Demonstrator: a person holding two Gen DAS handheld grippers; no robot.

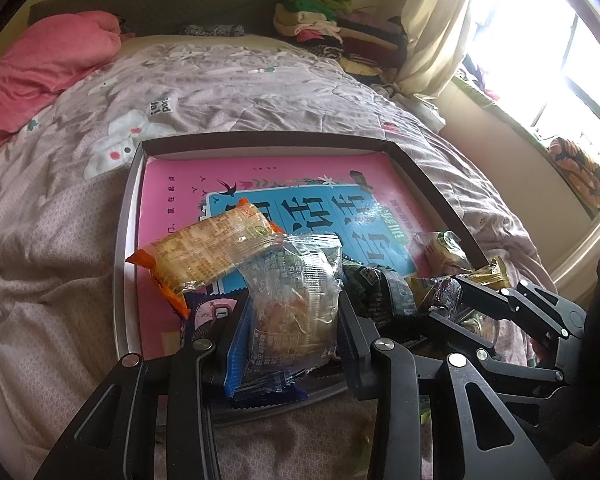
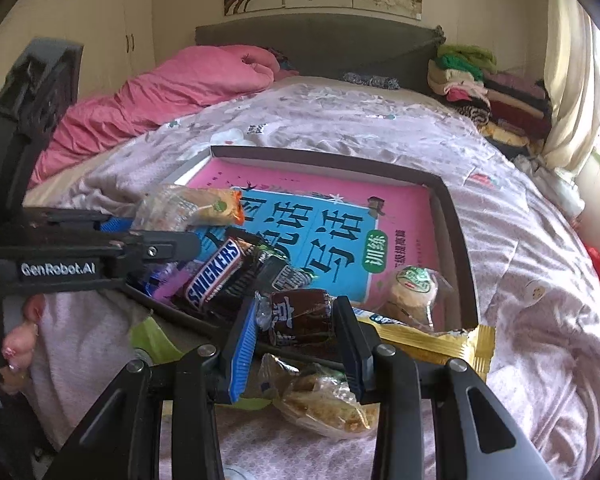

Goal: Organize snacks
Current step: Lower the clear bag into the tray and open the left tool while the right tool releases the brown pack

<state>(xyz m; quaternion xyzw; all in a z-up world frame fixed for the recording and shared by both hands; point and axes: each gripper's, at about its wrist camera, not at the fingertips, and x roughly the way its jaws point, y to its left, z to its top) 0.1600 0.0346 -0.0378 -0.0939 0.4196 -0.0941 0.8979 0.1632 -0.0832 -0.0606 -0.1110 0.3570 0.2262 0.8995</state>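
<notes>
A shallow dark tray lies on the bed with a pink book inside it. My left gripper is shut on a clear-wrapped pastry over the tray's near left part. An orange-ended cracker packet leans against that pastry. My right gripper is shut on a brown wrapped sweet above the tray's near edge. Snickers bars lie in the tray just beyond it.
A green-labelled round pastry sits in the tray's near right corner, beside a gold wrapper on the rim. A clear pastry packet lies on the quilt. A hand grips the left tool.
</notes>
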